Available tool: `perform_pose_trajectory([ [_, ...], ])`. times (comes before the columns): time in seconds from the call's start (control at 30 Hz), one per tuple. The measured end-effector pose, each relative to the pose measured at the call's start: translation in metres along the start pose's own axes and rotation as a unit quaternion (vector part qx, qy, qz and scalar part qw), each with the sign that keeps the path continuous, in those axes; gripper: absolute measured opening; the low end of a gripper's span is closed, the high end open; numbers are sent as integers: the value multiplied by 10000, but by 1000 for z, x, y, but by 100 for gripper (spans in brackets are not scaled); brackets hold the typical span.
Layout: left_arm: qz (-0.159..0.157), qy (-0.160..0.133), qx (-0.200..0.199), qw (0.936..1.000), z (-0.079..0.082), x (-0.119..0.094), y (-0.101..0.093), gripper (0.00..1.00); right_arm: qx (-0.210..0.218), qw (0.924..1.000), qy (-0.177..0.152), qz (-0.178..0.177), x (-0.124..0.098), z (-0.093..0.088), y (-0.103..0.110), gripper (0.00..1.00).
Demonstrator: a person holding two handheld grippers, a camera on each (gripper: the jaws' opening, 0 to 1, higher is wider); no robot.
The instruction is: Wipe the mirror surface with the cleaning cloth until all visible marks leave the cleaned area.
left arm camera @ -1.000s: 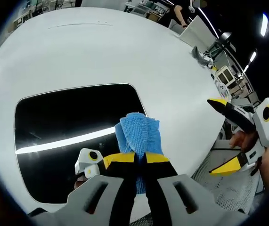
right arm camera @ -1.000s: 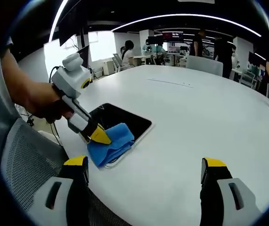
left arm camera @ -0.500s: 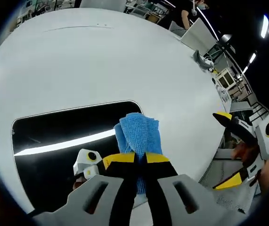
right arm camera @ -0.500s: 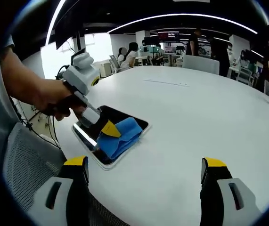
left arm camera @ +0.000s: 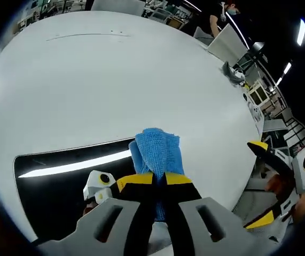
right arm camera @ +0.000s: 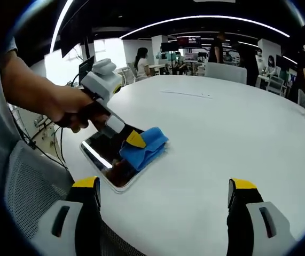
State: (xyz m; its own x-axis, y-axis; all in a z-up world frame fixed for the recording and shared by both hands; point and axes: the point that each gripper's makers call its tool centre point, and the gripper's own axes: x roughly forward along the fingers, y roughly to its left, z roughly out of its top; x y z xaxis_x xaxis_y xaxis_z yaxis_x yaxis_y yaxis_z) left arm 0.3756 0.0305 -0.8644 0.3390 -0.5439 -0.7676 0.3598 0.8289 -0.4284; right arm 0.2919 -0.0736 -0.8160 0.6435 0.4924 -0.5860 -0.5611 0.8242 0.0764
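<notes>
Currently the left gripper has its yellow-tipped jaws closed together on the blue cleaning cloth, which bunches up ahead of the tips. Seen from the right gripper view, the left gripper is held in a person's hand and presses the cleaning cloth down at the far edge of the mirror, part of the cloth spilling over onto the table.

Mirror — dark rectangular pane w/ rounded corners, lying flat on the white round table near its edge. Glass reflects a bright ceiling light strip and the gripper's own body. Marks on the glass: cannot tell at this resolution.

Right gripper — jaws spread wide apart, nothing between them, hovering above the table edge, well apart from the mirror. In the left gripper view the right gripper appears at the right side beyond the table rim, jaws likewise apart, w/ fingers of the holding hand visible behind it.

Mesh chair back sits below the table edge on the left of the right gripper view. Background: office space w/ people standing and seated at desks, plus a small dark object near the table's far rim.
</notes>
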Motion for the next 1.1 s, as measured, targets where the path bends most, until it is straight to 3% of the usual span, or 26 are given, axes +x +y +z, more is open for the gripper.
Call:
perform_pose_trajectory([
  [0.53,175,-161,-231,9995,33,14,13,3,30,10000,6,-8,0,0,-1,98],
  [1.1,168,-144,43,9997,32,11,16,2,73,10000,-21,-20,-1,1,-2,98],
])
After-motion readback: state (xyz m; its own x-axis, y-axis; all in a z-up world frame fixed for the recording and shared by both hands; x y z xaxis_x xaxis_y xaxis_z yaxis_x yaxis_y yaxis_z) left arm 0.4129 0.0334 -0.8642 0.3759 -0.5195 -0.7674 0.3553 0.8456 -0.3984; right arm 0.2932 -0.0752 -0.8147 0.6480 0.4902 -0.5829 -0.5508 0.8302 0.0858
